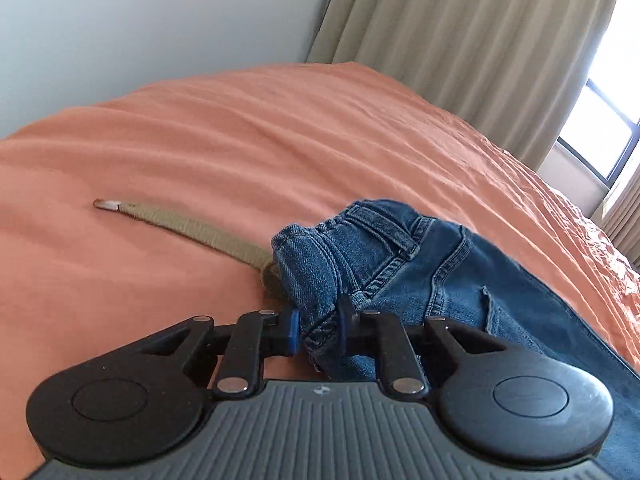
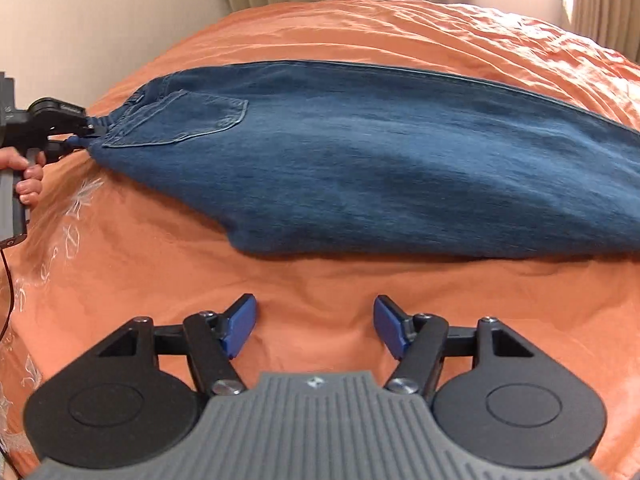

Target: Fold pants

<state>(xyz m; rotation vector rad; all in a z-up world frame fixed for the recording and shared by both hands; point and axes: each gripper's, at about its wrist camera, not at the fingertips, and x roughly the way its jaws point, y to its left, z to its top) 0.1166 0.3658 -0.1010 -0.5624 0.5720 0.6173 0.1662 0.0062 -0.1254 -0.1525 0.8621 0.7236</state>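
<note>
Blue denim pants (image 2: 360, 160) lie across the orange bedspread (image 2: 320, 288), folded lengthwise, back pocket up, legs running off to the right. My left gripper (image 1: 319, 330) is shut on the bunched waistband (image 1: 320, 264); it also shows in the right wrist view (image 2: 82, 134) at the left end of the pants. A tan belt (image 1: 192, 226) with a metal tip trails from the waistband to the left. My right gripper (image 2: 315, 326) is open and empty, hovering over the bedspread in front of the pants' near edge.
The bed (image 1: 280, 128) stretches back to a white wall (image 1: 160, 20). Beige curtains (image 1: 480, 40) and a window (image 1: 600, 136) stand behind it on the right. A hand and cable (image 2: 24, 184) show at the left edge of the right wrist view.
</note>
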